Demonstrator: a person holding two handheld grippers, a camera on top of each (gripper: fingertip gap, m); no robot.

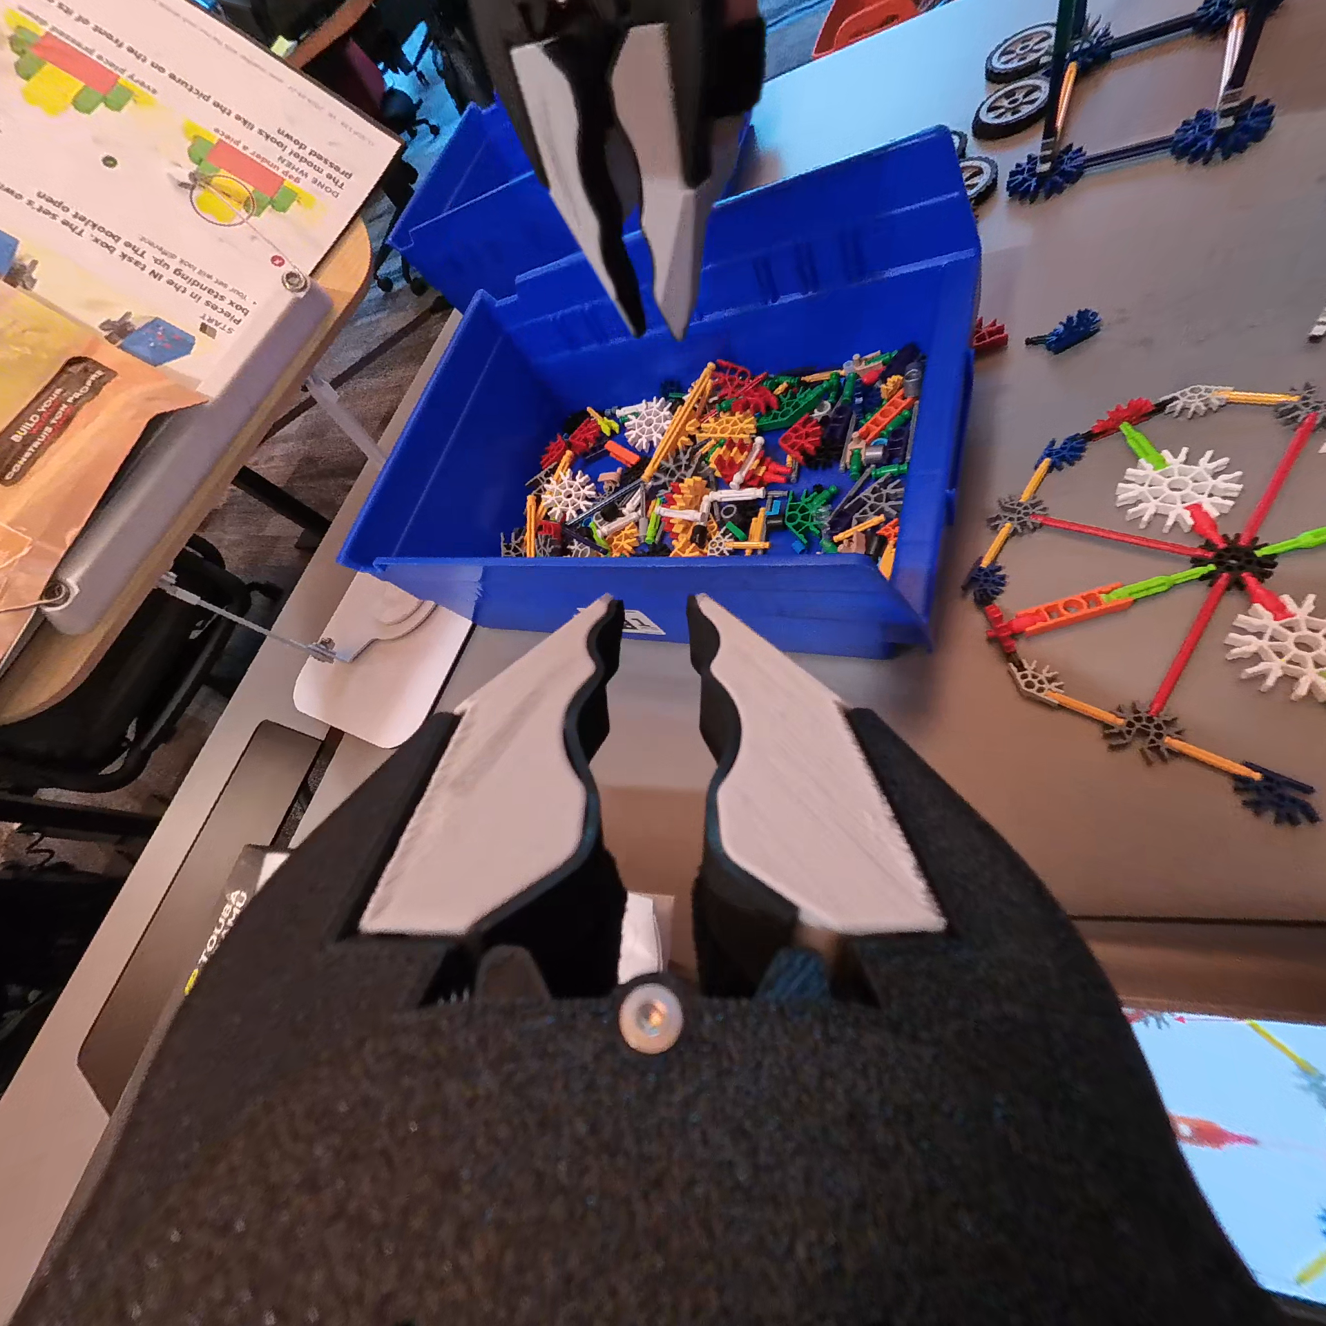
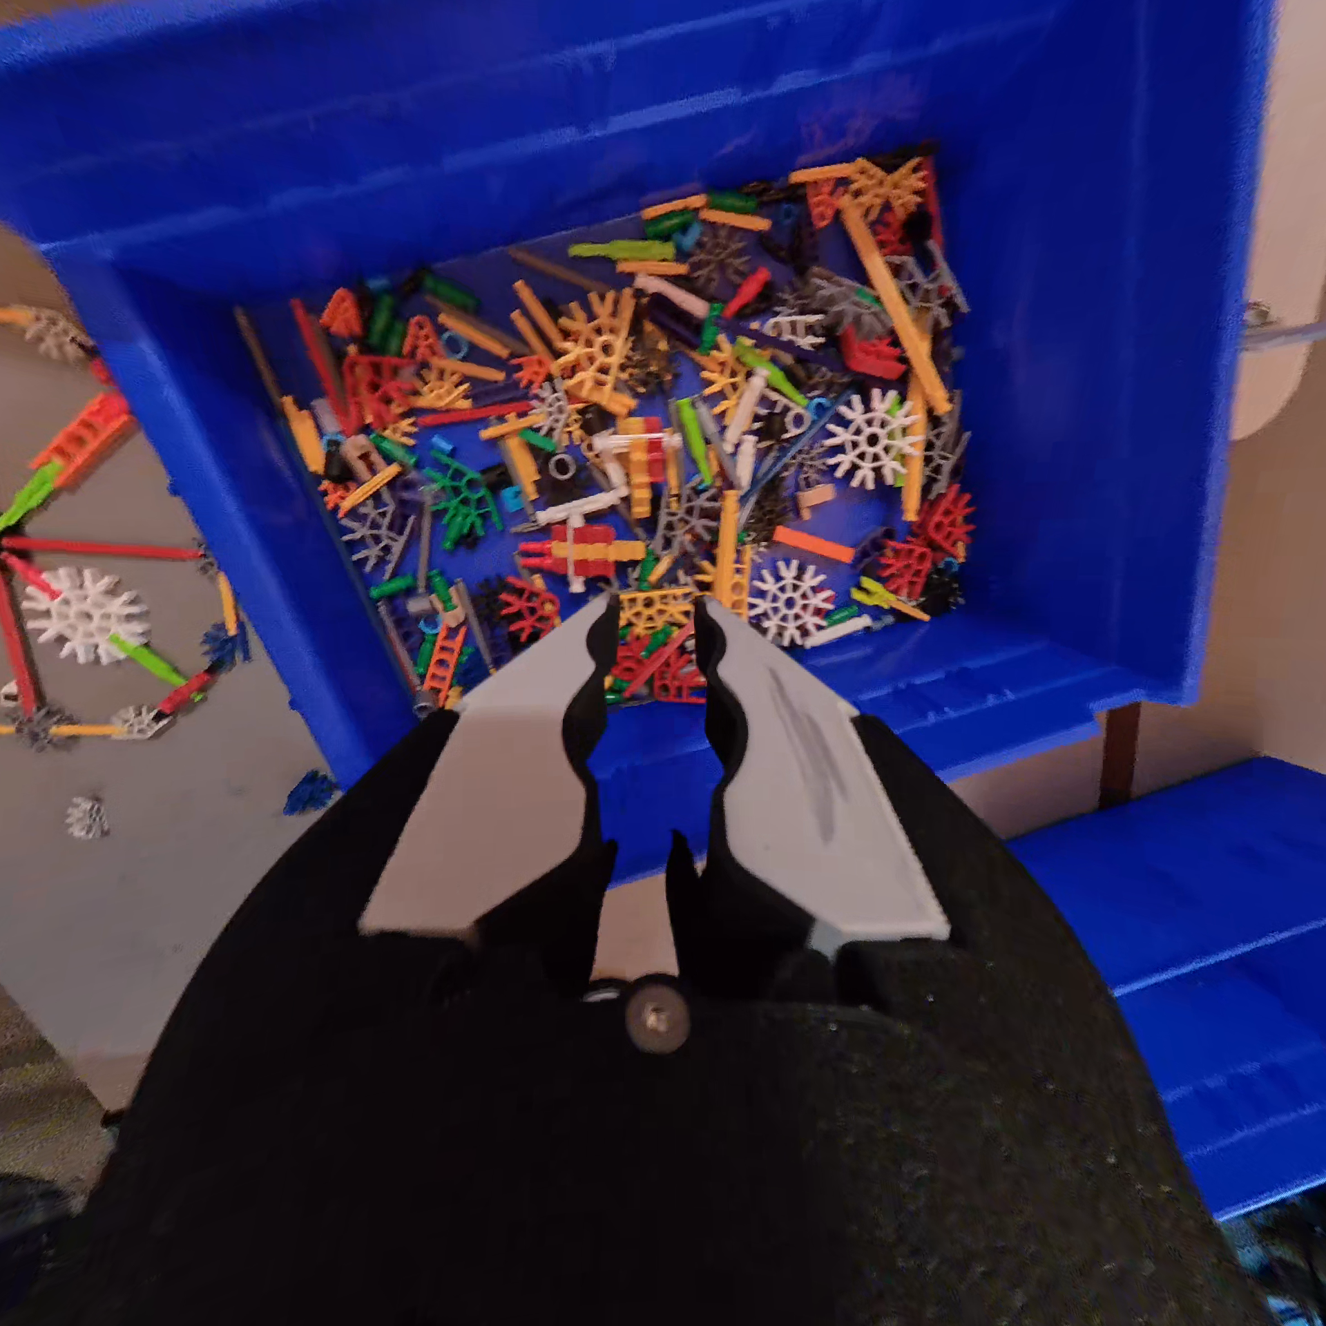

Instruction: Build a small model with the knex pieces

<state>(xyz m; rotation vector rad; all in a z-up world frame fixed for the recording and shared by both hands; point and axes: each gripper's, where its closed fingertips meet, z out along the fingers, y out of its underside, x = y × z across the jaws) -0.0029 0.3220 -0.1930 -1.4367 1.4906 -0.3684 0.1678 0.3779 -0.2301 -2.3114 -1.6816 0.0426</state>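
Grey bench carries a blue bin of loose construction-toy rods and connectors beside a half-built spoked wheel; right tool hovers inside over the pile, jaws slightly apart, empty; left tool short of the near rim, likewise.

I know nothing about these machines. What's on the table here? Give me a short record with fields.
Bin: blue plastic bin on a grey table
Contents: heap of small multicoloured plastic rods and connectors
Left gripper: open, empty, outside the bin's near wall
Right gripper: open, empty, above the heap
Beside bin: flat wheel of coloured rods with white snowflake-shaped connectors
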